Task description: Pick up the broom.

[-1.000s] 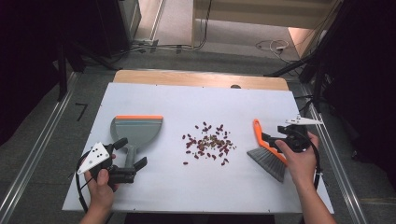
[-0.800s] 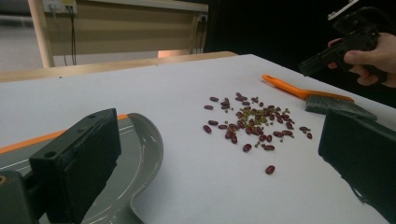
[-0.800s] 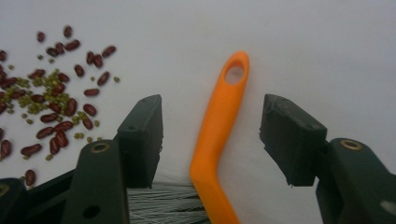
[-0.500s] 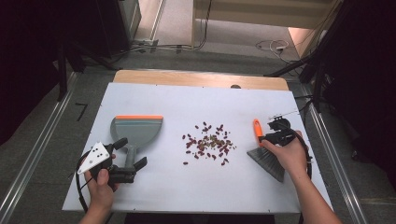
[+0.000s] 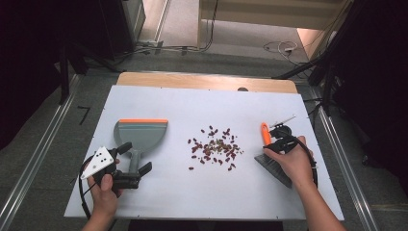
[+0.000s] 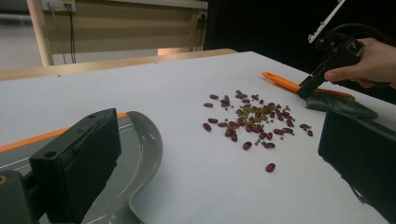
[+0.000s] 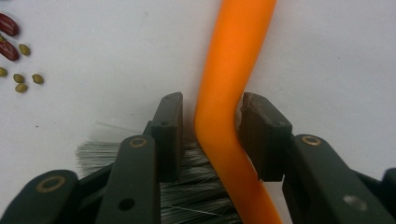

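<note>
Right now the right gripper (image 5: 275,140) sits over the brush (image 5: 272,159) at the 3 o'clock side of the counter (image 5: 192,103). In the right gripper view its fingers (image 7: 169,126) are apart, one on each side of the orange brush handle (image 7: 224,107); small gaps show on both sides, so no clamp yet by my read. Handle's long axis runs straight out between the fingers, bristles (image 7: 187,186) back under the gripper body. On the counter the handle tip points toward 12 o'clock, bristles toward 5 o'clock.

Left gripper (image 5: 134,166) at 8 o'clock, fingers wide apart around the dustpan handle (image 5: 134,158), not gripping as far as I can tell. Dustpan (image 5: 141,134) mouth with the orange lip faces 12 o'clock.

Beans (image 5: 214,148) lie loose mid-counter, between dustpan and brush, touching neither.

Key relation: the handle is already centred in the right fingers, so I'd expect a plain squeeze with no repositioning. The beans lie toward 9 o'clock from the brush, with the dustpan beyond them, so a sweep would run toward 9 o'clock.
</note>
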`<state>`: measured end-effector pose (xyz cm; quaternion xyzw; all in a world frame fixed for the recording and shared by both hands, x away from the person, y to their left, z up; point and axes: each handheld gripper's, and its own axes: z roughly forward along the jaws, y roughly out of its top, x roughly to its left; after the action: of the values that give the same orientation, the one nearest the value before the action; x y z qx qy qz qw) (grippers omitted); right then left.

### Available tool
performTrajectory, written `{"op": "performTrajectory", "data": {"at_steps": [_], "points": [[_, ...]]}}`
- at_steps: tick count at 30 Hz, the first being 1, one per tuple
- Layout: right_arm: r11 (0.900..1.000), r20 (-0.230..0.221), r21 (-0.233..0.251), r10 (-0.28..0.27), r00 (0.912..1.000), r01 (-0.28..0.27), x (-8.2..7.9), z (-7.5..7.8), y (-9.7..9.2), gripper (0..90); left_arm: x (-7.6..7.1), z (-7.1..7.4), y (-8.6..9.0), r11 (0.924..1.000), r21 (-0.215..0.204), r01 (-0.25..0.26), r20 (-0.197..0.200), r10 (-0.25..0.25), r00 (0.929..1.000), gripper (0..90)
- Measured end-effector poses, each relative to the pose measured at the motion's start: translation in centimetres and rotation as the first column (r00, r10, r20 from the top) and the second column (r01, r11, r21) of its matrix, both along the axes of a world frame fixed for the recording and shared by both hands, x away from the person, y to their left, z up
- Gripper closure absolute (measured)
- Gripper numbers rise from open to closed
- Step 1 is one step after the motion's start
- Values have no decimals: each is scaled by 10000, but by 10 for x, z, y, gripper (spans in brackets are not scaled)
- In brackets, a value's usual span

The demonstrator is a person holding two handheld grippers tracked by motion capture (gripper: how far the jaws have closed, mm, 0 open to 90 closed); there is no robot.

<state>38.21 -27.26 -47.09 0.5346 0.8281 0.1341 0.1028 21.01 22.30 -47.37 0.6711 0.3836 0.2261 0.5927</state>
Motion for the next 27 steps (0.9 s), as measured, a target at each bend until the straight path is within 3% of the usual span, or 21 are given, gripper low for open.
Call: {"op": "performTrajectory", "data": {"at_steps": [2, 7, 10, 13, 14, 15, 16, 17, 18, 19, 21, 23, 24, 25, 26, 27], "points": [[9997, 113, 213, -129, 9999, 126, 0, -1, -4, 674, 0, 0, -1, 10000, 49, 45, 0, -45, 10000, 5], [9993, 115, 334, -140, 9998, 136, 0, -1, -6, 678, -1, 1, -2, 9999, 113, 58, 30, -58, 10000, 5], [9994, 497, 351, -97, 9987, 80, -5, -2, -6, 677, -2, 1, -1, 9999, 159, 30, 71, -31, 10000, 5], [9954, 1473, 960, -208, 9889, 67, -15, 2, -13, 678, -2, 1, -1, 9999, 134, 12, 57, -12, 10000, 5], [9954, 1473, 960, -208, 9889, 67, -15, 2, -13, 678, -1, 1, -1, 9999, 125, -1, 45, 1, 10000, 5], [9919, 1717, 1243, -464, 9841, 251, -18, 4, -15, 678, -1, 1, -1, 9999, 142, 16, 51, -17, 10000, 5], [9834, 2194, 1790, -683, 9732, 287, -23, 6, -23, 678, -1, 2, -1, 9999, 142, 20, 53, -20, 10000, 5], [9834, 2194, 1790, -683, 9732, 287, -23, 6, -23, 678, -2, 2, -2, 9999, 144, 26, 64, -27, 10000, 5], [9773, 2337, 2068, -943, 9677, 453, -26, 7, -26, 678, -2, 2, -3, 9998, 181, 23, 66, -25, 10000, 5], [9644, 2911, 2626, -1108, 9503, 320, -33, 9, -33, 678, -2, 2, -3, 9998, 201, 55, 97, -57, 9999, 5], [9500, 3327, 3118, -1257, 9346, 168, -38, 10, -40, 679, -3, 4, -5, 9997, 246, 84, 139, -87, 9999, 5], [9310, 3903, 3651, -1496, 9084, -35, -45, 14, -46, 681, -4, 5, -6, 9996, 261, 88, 191, -93, 9998, 5], [9310, 3903, 3651, -1496, 9084, -35, -45, 14, -46, 681, -4, 5, -6, 9996, 261, 88, 191, -93, 9998, 5], [9181, 4197, 3956, -1586, 8937, -229, -48, 17, -49, 683, -4, 5, -7, 9996, 249, 92, 220, -97, 9997, 5], [9016, 4658, 4311, -1898, 8643, -344, -54, 22, -53, 684, -6, 7, -8, 9995, 295, 130, 239, -137, 9996, 5], [8937, 4958, 4443, -1880, 8478, -617, -57, 24, -55, 685, -6, 7, -8, 9996, 257, 127, 257, -133, 9996, 5]]}}
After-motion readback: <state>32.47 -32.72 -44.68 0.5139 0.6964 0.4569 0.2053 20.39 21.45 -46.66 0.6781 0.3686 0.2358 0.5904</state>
